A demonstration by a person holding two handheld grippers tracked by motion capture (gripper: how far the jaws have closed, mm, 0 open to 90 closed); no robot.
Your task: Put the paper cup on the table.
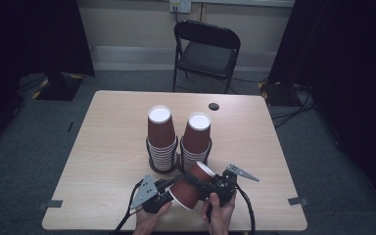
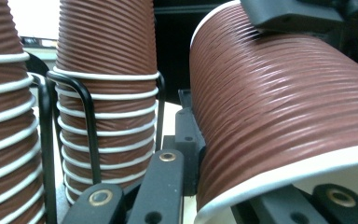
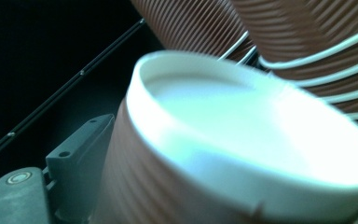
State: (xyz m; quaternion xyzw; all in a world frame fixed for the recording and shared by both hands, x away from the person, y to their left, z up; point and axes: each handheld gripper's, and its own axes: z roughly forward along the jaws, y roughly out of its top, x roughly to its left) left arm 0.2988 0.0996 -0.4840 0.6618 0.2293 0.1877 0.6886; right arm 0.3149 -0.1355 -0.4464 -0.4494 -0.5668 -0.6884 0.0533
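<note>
Cup (image 1: 191, 188) lies on its side just above the table's near edge, held between both grippers, directly in front of the black wire holder (image 1: 165, 166). Its rim points toward the person's left, its base up and right toward the holder

Left gripper (image 1: 169, 195): jaws pinched down narrow on the cup's rim; in the left gripper view the rim edge sits right at the jaws. Right gripper (image 1: 200, 183): jaws spread wide around the cup's body near the base; the right gripper view shows a jaw beside the ribbed wall

Progress, as judged: two upside-down stacks stand in the holder, left stack (image 1: 161, 139) and right stack (image 1: 197, 142), similar in height. One cup is off the stacks and in hand, likely mid-separation or mid-transfer. No loose cups stand elsewhere, so most of the work looks ahead

Surface: pale wood table (image 1: 103, 161), bare around the holder; small dark round hole (image 1: 214, 106) behind the holder toward the far edge

Room: black folding chair (image 1: 206, 51) beyond the far edge, grey carpet, dark curtains both sides, wall socket (image 1: 180, 6) above the chair
</note>
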